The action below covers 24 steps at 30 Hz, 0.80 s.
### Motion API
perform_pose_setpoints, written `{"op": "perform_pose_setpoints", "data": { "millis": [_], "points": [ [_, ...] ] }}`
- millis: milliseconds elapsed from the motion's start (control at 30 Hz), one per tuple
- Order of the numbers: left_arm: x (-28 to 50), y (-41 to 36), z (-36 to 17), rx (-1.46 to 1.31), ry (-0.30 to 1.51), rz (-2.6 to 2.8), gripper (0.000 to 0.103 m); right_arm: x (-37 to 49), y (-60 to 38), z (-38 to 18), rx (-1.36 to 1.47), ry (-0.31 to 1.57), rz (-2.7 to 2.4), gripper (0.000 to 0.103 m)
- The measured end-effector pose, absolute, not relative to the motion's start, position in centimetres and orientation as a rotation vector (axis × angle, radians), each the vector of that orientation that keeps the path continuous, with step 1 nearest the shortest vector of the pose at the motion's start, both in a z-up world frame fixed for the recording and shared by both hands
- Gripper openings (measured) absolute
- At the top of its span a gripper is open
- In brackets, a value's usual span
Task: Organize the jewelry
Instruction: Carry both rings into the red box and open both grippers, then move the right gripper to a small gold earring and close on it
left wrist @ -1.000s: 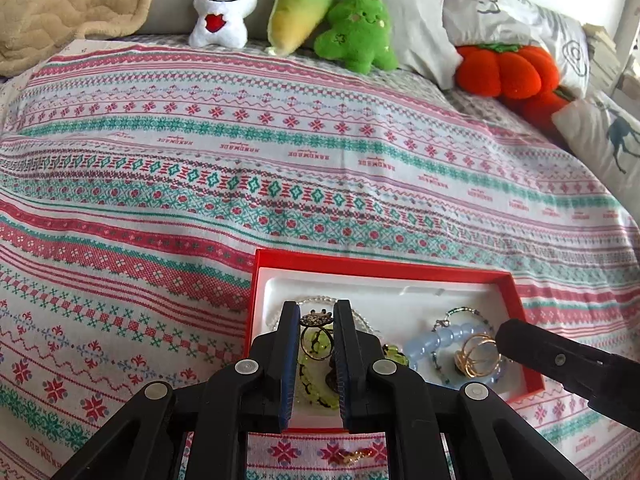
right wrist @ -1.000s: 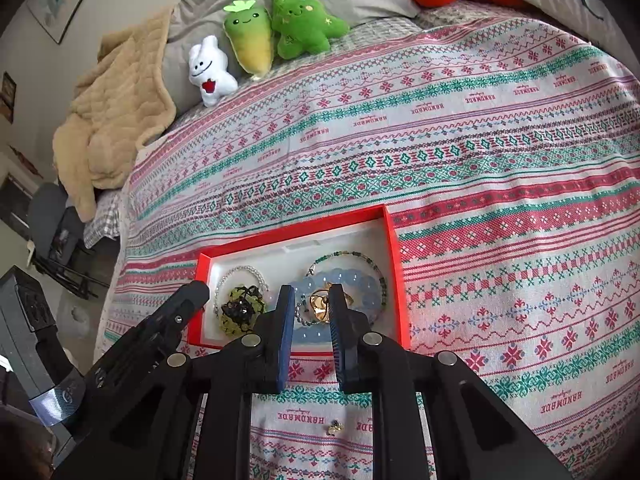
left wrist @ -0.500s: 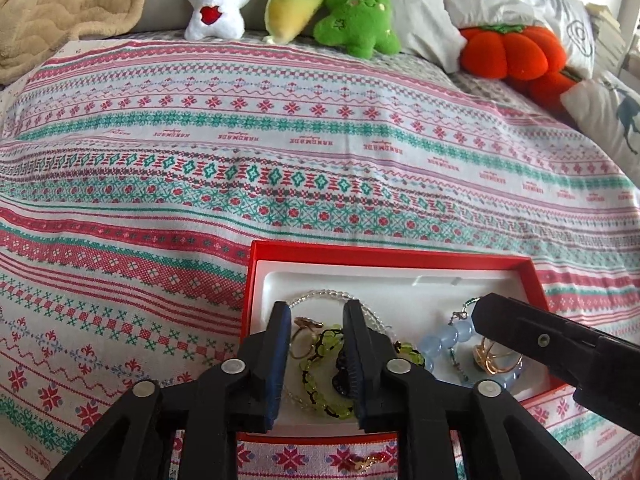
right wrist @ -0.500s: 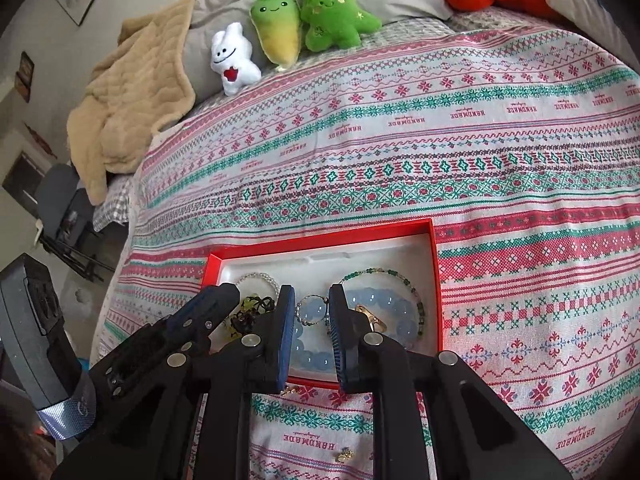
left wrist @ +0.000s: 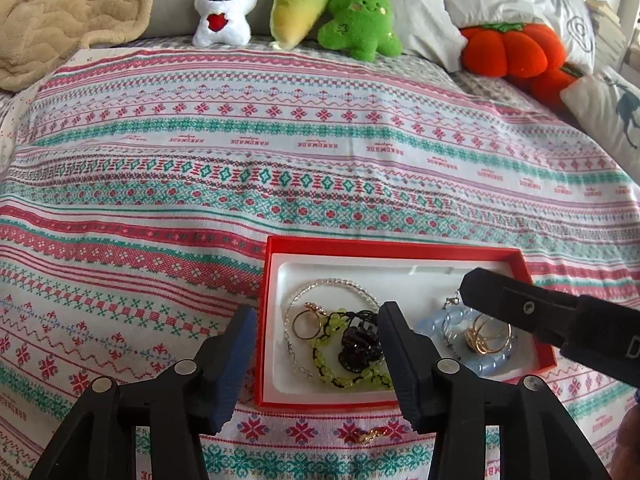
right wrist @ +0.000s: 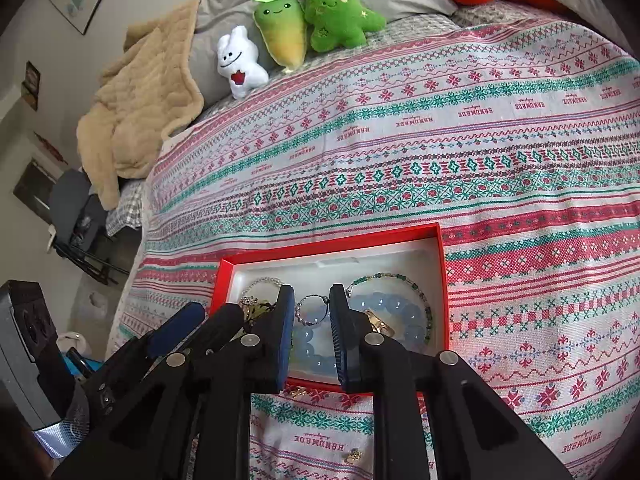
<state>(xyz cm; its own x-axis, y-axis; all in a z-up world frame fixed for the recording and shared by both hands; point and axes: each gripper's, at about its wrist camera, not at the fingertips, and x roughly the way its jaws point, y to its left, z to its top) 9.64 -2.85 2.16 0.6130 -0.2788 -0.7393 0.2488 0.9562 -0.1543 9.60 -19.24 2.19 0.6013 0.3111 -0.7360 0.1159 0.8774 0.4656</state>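
A red tray (left wrist: 392,246) with a white liner lies on the bedspread and holds several pieces. My left gripper (left wrist: 317,312) hovers over its left part, jaws opening, nothing pinched. Below the gap lie a gold ring (left wrist: 306,322), a green bead bracelet (left wrist: 324,364) and a clear bead strand (left wrist: 332,284). My right gripper (right wrist: 312,294) is over the tray (right wrist: 328,238) above the blue bead bracelet (right wrist: 384,306). Its jaws are opening, and a small beaded hoop (right wrist: 312,322) still spans the gap and touches both pads. One of its fingers (left wrist: 520,304) crosses the tray's right side.
Small gold pieces lie loose on the bedspread in front of the tray (left wrist: 368,436) (right wrist: 352,456). Plush toys (left wrist: 296,4), pillows and a beige blanket (left wrist: 60,8) line the far end of the bed. The bed's left edge drops off to a chair (right wrist: 80,220).
My left gripper's jaws have spread wide, and the gold ring they pinched now lies in the tray. The right gripper has shifted over the tray, with the small hoop between its fingers.
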Motion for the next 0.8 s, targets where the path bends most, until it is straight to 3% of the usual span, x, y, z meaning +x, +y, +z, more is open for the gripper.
{"op": "perform_pose_setpoints", "data": {
  "millis": [67,167,467,800],
  "points": [
    [9.3,-2.5,2.2,-0.039,0.873,-0.301,0.066,9.3,-19.3,2.6,0.519,0.919,0.119,0.043],
    [8.7,-2.0,2.2,-0.039,0.894,-0.290,0.074,8.7,-19.2,3.5,0.515,0.902,0.126,0.054],
    [7.4,-1.1,2.0,-0.034,0.973,-0.278,0.086,6.2,-18.6,5.7,0.434,0.907,0.051,0.061],
    [6.3,-0.4,0.8,-0.037,1.101,-0.256,0.088,2.4,-19.2,5.2,0.343,1.016,-0.098,0.066]
  ]
}}
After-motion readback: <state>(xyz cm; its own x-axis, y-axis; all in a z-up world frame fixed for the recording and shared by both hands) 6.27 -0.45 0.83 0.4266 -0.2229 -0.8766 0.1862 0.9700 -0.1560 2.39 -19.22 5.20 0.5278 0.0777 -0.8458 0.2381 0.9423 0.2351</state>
